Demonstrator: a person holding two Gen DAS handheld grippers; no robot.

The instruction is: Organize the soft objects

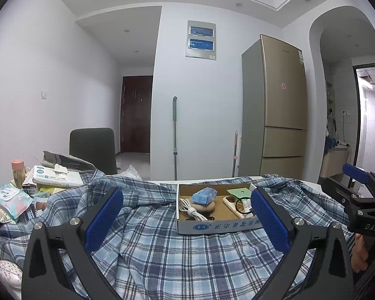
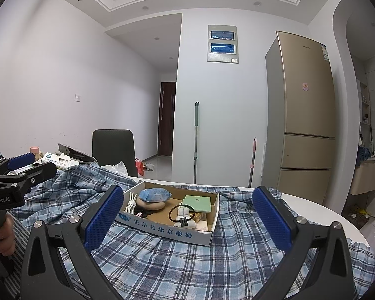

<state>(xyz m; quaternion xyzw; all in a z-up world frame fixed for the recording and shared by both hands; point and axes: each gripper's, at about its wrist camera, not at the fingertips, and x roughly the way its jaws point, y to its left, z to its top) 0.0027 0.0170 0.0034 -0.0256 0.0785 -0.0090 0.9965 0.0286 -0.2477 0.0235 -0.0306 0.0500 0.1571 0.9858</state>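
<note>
A blue plaid shirt [image 1: 162, 250] lies spread and rumpled over the table; it also shows in the right wrist view [image 2: 187, 262]. A shallow cardboard box [image 1: 220, 226] rests on the shirt and holds a white cable, a blue pack, a green card and a hair tie; the right wrist view shows the box [image 2: 162, 232] too. My left gripper [image 1: 187, 195] is open and empty above the shirt, in front of the box. My right gripper [image 2: 187, 192] is open and empty, also just short of the box. Each gripper shows at the edge of the other's view.
Tissue boxes [image 1: 55, 177], a wet-wipe pack [image 1: 8, 201] and a pink-capped bottle [image 1: 17, 170] crowd the table's left. A dark chair [image 1: 93, 147] stands behind. A fridge [image 1: 280, 107] and mops [image 1: 175, 137] stand by the far wall. The round table's white edge [image 2: 312, 207] shows at right.
</note>
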